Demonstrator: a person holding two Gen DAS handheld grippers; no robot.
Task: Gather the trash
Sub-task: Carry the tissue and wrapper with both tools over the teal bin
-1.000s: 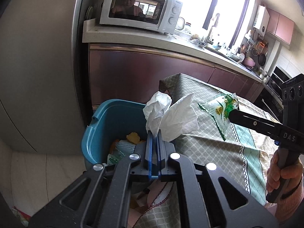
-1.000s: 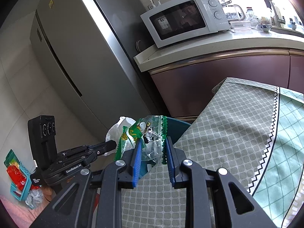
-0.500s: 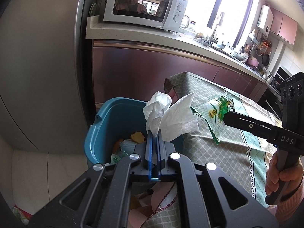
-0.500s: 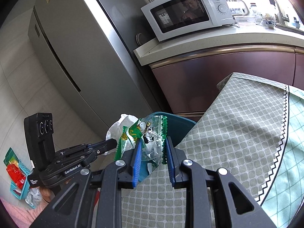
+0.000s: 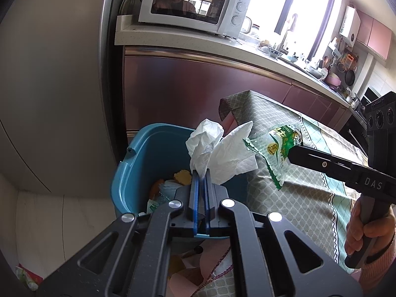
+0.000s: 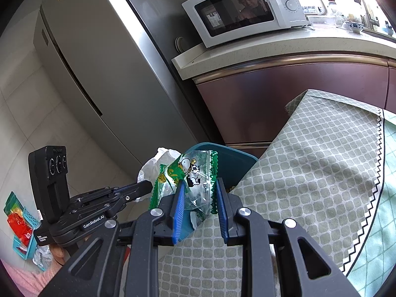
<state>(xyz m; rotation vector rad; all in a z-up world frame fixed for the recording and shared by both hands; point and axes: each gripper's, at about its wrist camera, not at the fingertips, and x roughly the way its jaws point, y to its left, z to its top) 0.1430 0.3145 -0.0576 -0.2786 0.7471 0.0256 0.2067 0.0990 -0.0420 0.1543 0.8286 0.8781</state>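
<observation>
My left gripper (image 5: 201, 173) is shut on a crumpled white tissue (image 5: 217, 148), held over the blue trash bin (image 5: 138, 163) that stands on the floor beside the table. The bin holds several scraps, among them orange and yellow pieces (image 5: 182, 176). My right gripper (image 6: 200, 185) is shut on a clear and green snack wrapper (image 6: 195, 173) with a cartoon print, at the table's edge next to the bin (image 6: 230, 160). In the left wrist view the right gripper (image 5: 294, 151) holds the wrapper (image 5: 274, 148) just right of the tissue. The right wrist view shows the left gripper (image 6: 146, 185) with the tissue (image 6: 158, 160).
The table wears a green patterned cloth (image 6: 309, 173). Behind stand a steel fridge (image 6: 104, 61), maroon cabinets (image 5: 185, 86) and a counter with a white microwave (image 5: 190, 2). A small teal basket with red packets (image 6: 17, 225) lies on the floor. A hand (image 5: 366, 227) grips the right handle.
Both grippers have edged closer to the bin, which looks larger now. The tissue and the wrapper stay clamped as before.
</observation>
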